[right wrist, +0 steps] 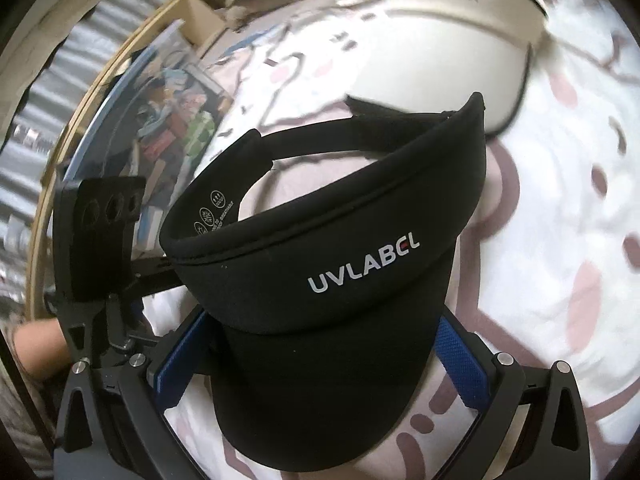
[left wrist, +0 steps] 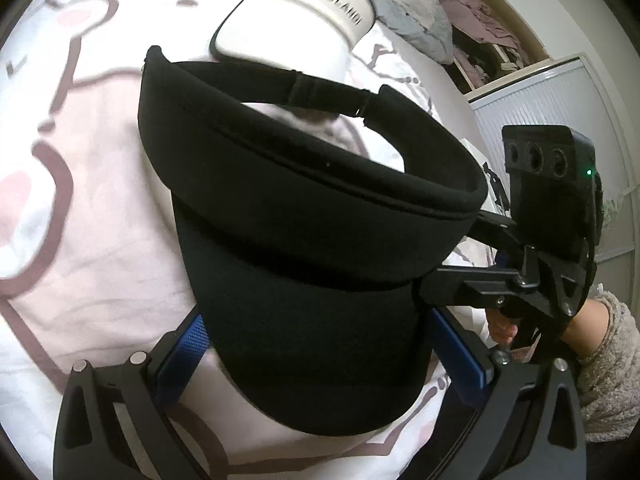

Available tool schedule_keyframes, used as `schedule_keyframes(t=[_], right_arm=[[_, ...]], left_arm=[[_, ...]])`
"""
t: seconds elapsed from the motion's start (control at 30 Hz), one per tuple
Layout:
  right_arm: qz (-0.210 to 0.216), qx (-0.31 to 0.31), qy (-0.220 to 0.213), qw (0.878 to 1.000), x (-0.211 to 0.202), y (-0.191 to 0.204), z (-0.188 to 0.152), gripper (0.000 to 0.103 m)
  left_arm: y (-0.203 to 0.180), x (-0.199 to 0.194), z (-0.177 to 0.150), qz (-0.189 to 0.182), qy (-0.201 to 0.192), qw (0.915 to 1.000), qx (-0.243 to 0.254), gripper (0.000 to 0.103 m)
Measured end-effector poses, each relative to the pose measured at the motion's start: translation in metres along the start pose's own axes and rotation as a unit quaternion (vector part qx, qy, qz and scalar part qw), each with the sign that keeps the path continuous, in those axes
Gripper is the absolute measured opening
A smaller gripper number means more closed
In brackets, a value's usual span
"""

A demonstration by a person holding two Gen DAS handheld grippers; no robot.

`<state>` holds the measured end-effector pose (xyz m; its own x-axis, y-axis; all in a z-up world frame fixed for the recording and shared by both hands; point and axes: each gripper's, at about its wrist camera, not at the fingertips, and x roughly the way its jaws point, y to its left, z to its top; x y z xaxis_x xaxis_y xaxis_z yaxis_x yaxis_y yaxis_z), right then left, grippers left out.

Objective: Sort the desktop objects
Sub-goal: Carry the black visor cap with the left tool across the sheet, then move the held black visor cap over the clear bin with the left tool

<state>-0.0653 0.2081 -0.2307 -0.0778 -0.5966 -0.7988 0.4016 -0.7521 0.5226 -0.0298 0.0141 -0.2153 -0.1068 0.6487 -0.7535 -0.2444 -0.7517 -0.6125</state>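
Black visor (right wrist: 320, 264) brim points at camera, strap end away, pinched by right gripper (right wrist: 320, 360) jaws and left gripper (left wrist: 316, 356) jaws; white visor (left wrist: 296, 20) beyond on bedsheet (left wrist: 100, 240).

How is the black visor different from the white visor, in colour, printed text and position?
The black visor is dark all over, while the white visor is cream with a dark edge on its brim. The black visor reads UVLABEL; the white visor carries dark lettering that reads MENGLANDI in the left view. The black visor sits between the fingers of both tools, left tool and right tool, while the white visor lies apart on the patterned bedding. Both are open-topped sun visors.
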Motion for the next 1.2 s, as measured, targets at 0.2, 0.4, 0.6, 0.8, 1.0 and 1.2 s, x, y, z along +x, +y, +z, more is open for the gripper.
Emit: schedule_keyframes(t=[0.2,0.4,0.6,0.8,1.0,1.2], right_arm=[[-0.003,-0.025,-0.043,0.999,-0.031,0.017,0.010,0.103],[-0.001,-0.048,-0.094,0.994,-0.070,0.039,0.020,0.103],[-0.011,-0.105,-0.134,0.985,-0.101,0.080,0.029,0.103],[-0.004,-0.142,-0.165,0.976,-0.121,0.120,0.043,0.103],[0.013,-0.182,-0.194,0.964,-0.128,0.169,0.063,0.103],[0.041,-0.216,-0.220,0.950,-0.123,0.217,0.095,0.103]], left_arm=[[-0.022,-0.029,0.012,0.000,-0.035,0.9992,0.020,0.103],[-0.051,-0.070,0.020,0.006,-0.073,0.9962,0.046,0.103],[-0.075,-0.112,0.020,0.049,-0.100,0.9894,0.093,0.103],[-0.076,-0.161,0.016,0.055,-0.141,0.9838,0.096,0.103],[-0.072,-0.220,0.014,0.090,-0.176,0.9737,0.112,0.103],[-0.050,-0.285,0.020,0.140,-0.207,0.9620,0.111,0.103]])
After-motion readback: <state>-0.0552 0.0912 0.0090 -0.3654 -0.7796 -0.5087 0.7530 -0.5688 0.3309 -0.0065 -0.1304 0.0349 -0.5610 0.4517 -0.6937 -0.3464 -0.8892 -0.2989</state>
